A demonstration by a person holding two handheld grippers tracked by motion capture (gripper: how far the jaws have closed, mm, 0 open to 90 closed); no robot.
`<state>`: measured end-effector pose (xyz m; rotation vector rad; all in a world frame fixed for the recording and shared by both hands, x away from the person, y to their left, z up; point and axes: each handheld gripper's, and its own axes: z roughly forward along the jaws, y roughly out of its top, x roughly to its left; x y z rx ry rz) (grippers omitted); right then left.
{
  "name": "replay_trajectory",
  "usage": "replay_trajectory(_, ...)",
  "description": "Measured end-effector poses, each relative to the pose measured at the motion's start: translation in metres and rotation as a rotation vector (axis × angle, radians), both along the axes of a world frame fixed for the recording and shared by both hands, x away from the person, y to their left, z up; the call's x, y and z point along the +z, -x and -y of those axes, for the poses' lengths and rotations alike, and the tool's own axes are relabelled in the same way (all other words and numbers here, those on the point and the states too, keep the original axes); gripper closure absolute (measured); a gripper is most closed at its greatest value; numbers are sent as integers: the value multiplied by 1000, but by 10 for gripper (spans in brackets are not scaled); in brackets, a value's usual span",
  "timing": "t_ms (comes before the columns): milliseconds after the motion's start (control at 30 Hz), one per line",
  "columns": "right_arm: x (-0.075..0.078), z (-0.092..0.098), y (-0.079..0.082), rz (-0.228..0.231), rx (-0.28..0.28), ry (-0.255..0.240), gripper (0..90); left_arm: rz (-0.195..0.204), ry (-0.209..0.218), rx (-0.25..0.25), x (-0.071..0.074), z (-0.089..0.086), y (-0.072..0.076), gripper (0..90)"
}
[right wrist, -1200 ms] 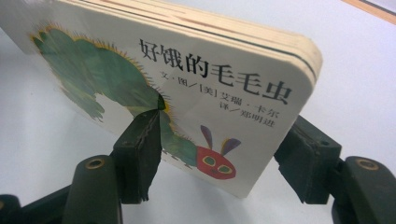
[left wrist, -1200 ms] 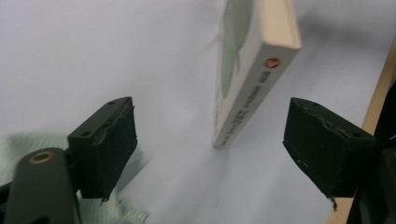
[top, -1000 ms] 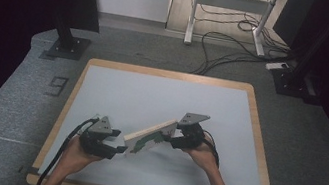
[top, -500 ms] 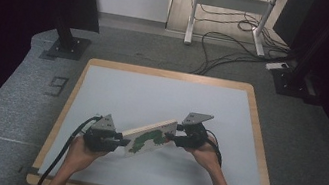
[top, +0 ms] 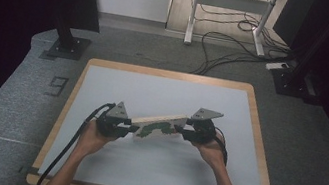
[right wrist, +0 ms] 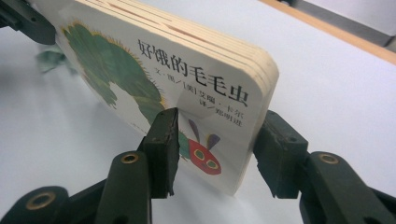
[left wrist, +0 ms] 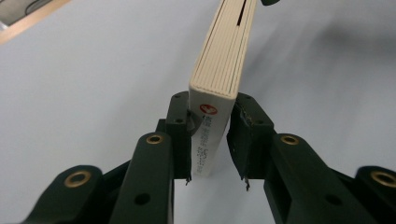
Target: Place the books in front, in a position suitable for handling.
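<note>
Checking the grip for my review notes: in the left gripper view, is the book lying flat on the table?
No. The book stands on edge, its spine end clamped between the left gripper pads.

obstacle: book (top: 159,125) between both tongs | free: bare table (top: 167,93) all around

1. Counted one board book (top: 159,126), with a green caterpillar on its cover.
2. Counted two tongs: left tongs (top: 130,128), right tongs (top: 182,128).
3. Counted two hands.
4. Counted one desk (top: 152,90).
</note>
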<state>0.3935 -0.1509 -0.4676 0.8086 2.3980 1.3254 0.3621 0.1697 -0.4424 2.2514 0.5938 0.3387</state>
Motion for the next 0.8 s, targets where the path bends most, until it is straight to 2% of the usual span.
replay_trajectory(133, -2, 6, -5, -3, -25, -9, 511, 7, 9, -2, -3, 4, -9, 689)
replay_trajectory(233, -7, 9, -7, -19, -38, -14, 512, -11, 24, 2, -9, 6, -13, 683)
replay_trajectory(333, -9, 12, -5, -31, -37, -32, 512, -13, 21, 8, -8, 8, -9, 675)
replay_trajectory(500, -6, 16, 2, -36, -22, -37, 491, -38, 44, 17, -8, 8, -1, 648)
replay_trajectory(633, -3, 18, 8, -38, -6, -28, 476, -51, 59, 18, -9, 8, 5, 625)
replay_trajectory(800, -3, 19, 13, -44, 6, -21, 451, -49, 70, 22, -11, 7, 13, 598)
